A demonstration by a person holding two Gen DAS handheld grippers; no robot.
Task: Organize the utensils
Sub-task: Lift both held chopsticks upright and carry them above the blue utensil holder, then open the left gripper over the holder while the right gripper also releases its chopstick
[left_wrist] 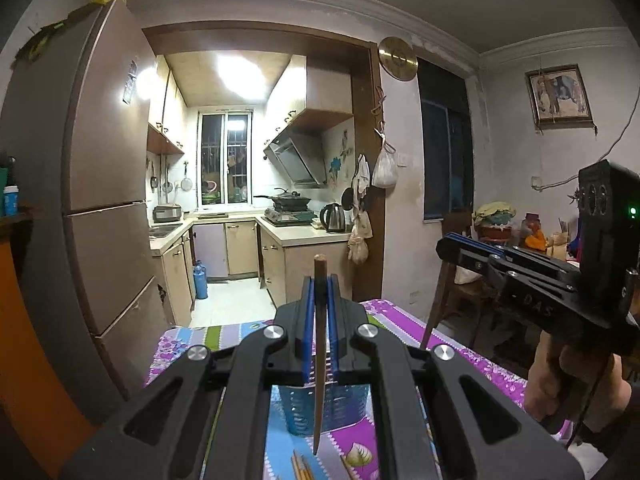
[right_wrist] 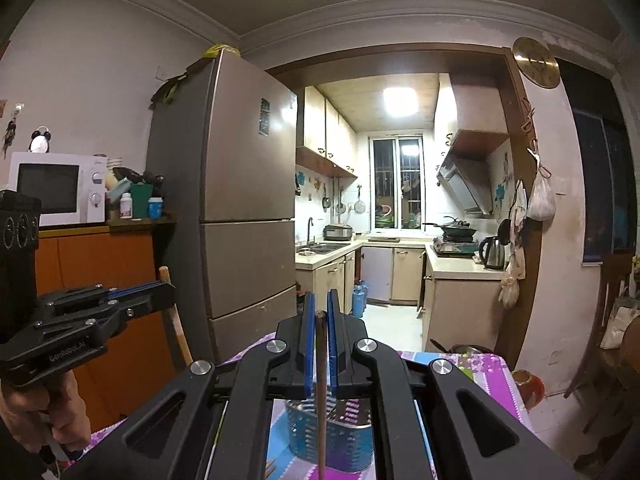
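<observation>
Chopstick (left_wrist: 320,344) upright, pinched in left gripper (left_wrist: 320,280), blunt end up above the pads, tip hanging down over blue holder (left_wrist: 344,404) on the table w/ floral cloth (left_wrist: 492,364). Second chopstick (right_wrist: 320,384) likewise clamped near its top in right gripper (right_wrist: 319,304), also hanging over the holder (right_wrist: 344,432). Both sets of fingers narrow, shut on the sticks, no slack seen. Grippers side by side, each seen from the other's cam, both held roughly level above the table. Step in hand, prob: drop sticks into holder. To do well: keep sticks vertical, centre each tip over the holder mouth, lower till tip is inside rim before letting go, one at a time so grippers don't bump. Avoid swinging; thin stick may pivot in pads. Holder is light-looking perforated mesh, could tip if rim gets knocked. Fridge (right_wrist: 240,200) and kitchen behind, well apart, no concern.
</observation>
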